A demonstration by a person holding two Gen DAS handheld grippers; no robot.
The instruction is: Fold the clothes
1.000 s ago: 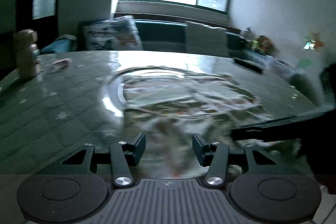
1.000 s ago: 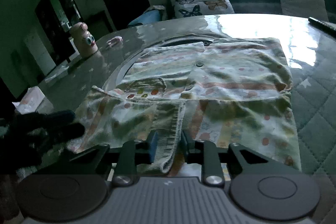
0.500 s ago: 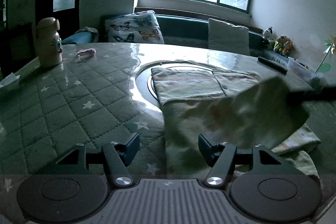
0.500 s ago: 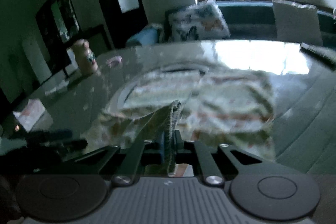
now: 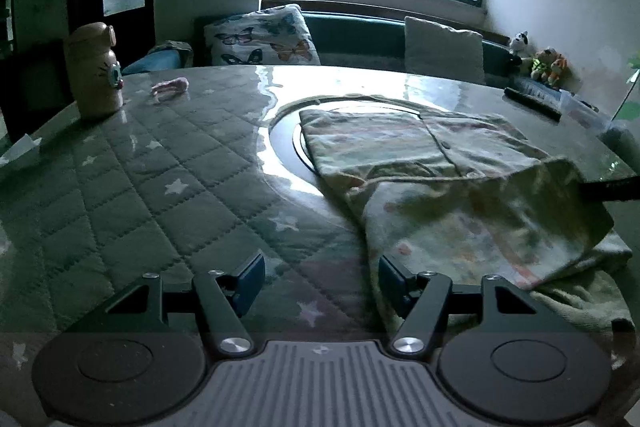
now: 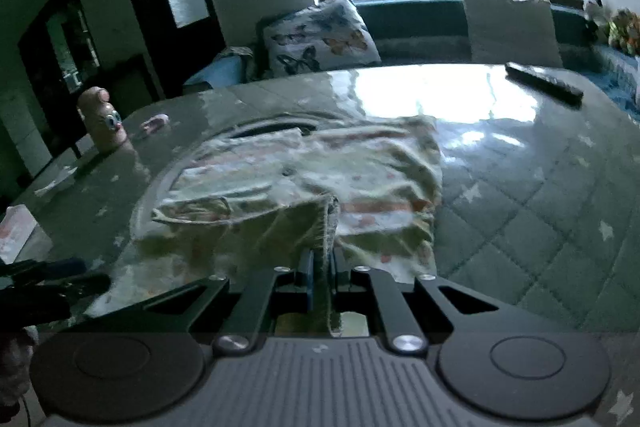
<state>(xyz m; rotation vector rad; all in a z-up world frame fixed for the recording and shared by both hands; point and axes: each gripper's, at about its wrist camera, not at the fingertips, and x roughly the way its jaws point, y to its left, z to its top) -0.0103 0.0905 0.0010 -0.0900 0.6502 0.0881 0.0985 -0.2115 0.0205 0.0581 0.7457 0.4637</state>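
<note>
A small pale patterned shirt (image 5: 404, 143) with buttons lies on the round table's turntable; it also shows in the right wrist view (image 6: 304, 171). My right gripper (image 6: 320, 275) is shut on the ribbed cuff of its sleeve (image 6: 326, 227) and holds that sleeve lifted over the shirt body. In the left wrist view the lifted sleeve (image 5: 520, 211) hangs at the right, with the right gripper's dark finger (image 5: 608, 187) at the frame edge. My left gripper (image 5: 320, 277) is open and empty, low over the table's near edge, left of the shirt.
A quilted star-pattern cover (image 5: 132, 179) lies under glass on the table. A cat-face bottle (image 5: 95, 69) and a pink item (image 5: 170, 87) stand at far left. A remote (image 5: 532, 103) lies far right. A sofa with cushions (image 5: 262, 37) stands behind.
My right gripper has lifted the sleeve cuff off the table and carried it over the shirt. My left gripper has drawn back to the left, away from the shirt, staying open.
</note>
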